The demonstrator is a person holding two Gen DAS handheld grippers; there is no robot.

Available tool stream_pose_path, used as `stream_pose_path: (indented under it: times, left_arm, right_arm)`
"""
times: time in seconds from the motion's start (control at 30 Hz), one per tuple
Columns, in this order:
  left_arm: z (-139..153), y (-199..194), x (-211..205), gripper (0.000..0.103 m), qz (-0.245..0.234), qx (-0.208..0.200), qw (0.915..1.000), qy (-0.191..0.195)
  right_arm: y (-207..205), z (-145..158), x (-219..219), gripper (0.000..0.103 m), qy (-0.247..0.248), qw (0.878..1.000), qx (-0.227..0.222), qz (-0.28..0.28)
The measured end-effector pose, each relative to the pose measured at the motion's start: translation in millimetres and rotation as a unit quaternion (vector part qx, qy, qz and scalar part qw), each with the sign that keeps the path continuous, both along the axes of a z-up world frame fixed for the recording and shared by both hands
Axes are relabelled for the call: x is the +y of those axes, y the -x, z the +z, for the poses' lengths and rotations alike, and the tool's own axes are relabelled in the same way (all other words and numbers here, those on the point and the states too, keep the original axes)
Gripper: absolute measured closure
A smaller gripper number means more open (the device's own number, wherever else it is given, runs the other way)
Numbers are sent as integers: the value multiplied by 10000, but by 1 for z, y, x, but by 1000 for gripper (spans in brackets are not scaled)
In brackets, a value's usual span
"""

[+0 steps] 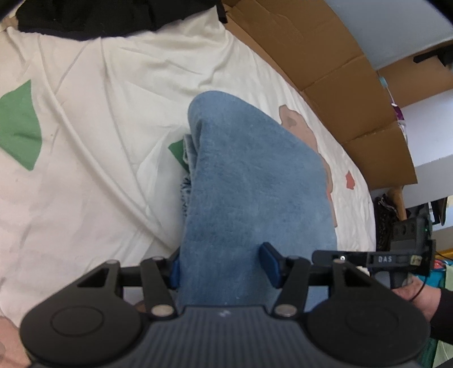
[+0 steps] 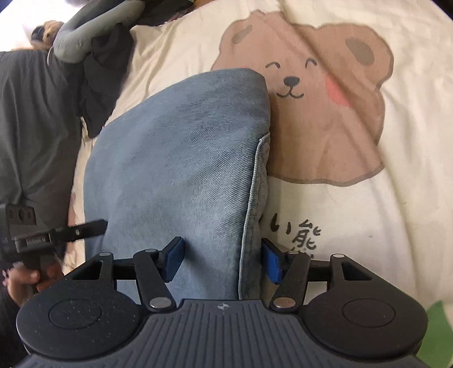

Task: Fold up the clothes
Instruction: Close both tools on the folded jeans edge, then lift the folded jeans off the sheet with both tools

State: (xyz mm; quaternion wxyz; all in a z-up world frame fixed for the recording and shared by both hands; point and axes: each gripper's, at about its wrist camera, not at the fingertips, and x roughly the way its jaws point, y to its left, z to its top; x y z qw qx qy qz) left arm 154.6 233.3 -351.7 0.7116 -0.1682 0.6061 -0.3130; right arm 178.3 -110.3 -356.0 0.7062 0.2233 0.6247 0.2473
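1. Left wrist view shows the bed (image 1: 99, 119) under everything, spread with a cream sheet printed with green patches, brown cardboard (image 1: 325, 56) standing along its far right edge and a heap of dark clothes (image 1: 85, 17) at the far end.
2. Right wrist view shows the same sheet with its bear print (image 2: 325, 99) to the right, and a grey garment (image 2: 31, 127) lying at the left.
3. The jeans (image 1: 249, 184) lie on the bed as a folded blue denim bundle. Their long axis runs from near to far, straight out along the pointing line of both tools, and the rounded far end rests on the sheet beside the bear print.
4. The left hand-held gripper (image 1: 223, 266) has the near end of the denim between its blue pads, which press on the cloth from both sides: pinching the jeans.
5. The right hand-held gripper (image 2: 223, 260) takes the seamed edge of the jeans (image 2: 175, 169) in the same way, its pads against the denim.
6. Both tools sit side by side at the same near end, each seen at the edge of the other's view, so neither is nearer. The denim extends away from both.
7. I judge that the coming move turns on carrying this near end along that axis toward the far end.
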Motion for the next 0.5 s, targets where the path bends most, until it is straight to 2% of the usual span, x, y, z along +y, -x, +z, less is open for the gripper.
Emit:
stream_pose_path:
  times: [0.07,0.1,0.23,0.33,0.5]
  left_arm:
    - [-2,-1,0,43,9,22,10000,11]
    - [-1,-1,-1,44,-1,2,10000,-1]
    - [4,2,-5,48,-87,-155,9998,-70]
    - [6,3,-7,51,-105,-192,9997,-83]
    - [8,5,-12,51,-119,-208,9997,-33]
  right_arm:
    - [-1,-2,1,44,-79,10000,8,-42]
    - [-1,-1,2,49,-96,9999,-8,-37]
    - [0,7,-3,75,-251,9996,-104,-14]
    - [0,17,-5,83,-304,9993,-212,78]
    - [-4,35,-6,84,-280,9986,-357,271]
